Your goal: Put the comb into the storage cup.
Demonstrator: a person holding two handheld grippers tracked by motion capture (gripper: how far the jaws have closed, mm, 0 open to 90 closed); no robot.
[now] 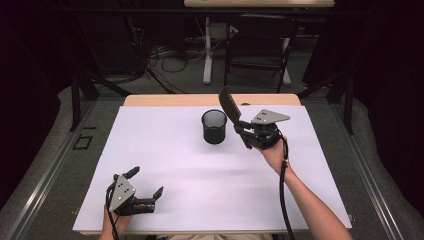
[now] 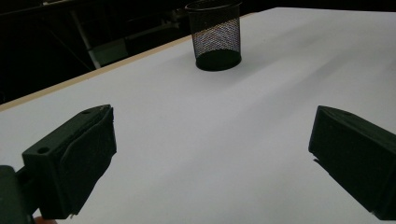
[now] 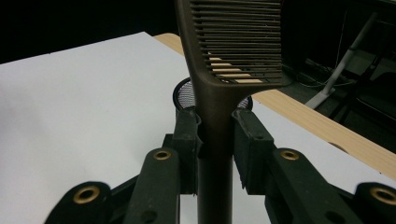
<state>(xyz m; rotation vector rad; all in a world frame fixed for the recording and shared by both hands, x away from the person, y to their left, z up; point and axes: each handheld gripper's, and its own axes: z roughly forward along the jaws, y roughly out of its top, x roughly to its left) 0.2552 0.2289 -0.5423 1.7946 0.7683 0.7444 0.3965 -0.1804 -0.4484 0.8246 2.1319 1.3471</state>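
Beside the mesh cup (image 1: 214,127), right gripper (image 1: 243,131) clamps comb (image 1: 229,106); bare sheet (image 1: 190,175) around.

Right gripper (image 3: 215,135) clamps the brown comb (image 3: 224,56) by its handle, teeth up, the black mesh cup (image 3: 184,95) just behind it.

Bench (image 1: 165,165) surface mostly bare: white sheet open across the middle and along the left edge. One standing obstacle: black mesh cup (image 1: 214,126), upright near the far edge, about midway along it. Right claw (image 1: 243,131) sits just right of the cup, clamped on a dark comb (image 1: 230,106) whose toothed head rises above the cup's rim. Left claw (image 1: 145,187) near the front-left corner, jaws wide, well apart from the cup.
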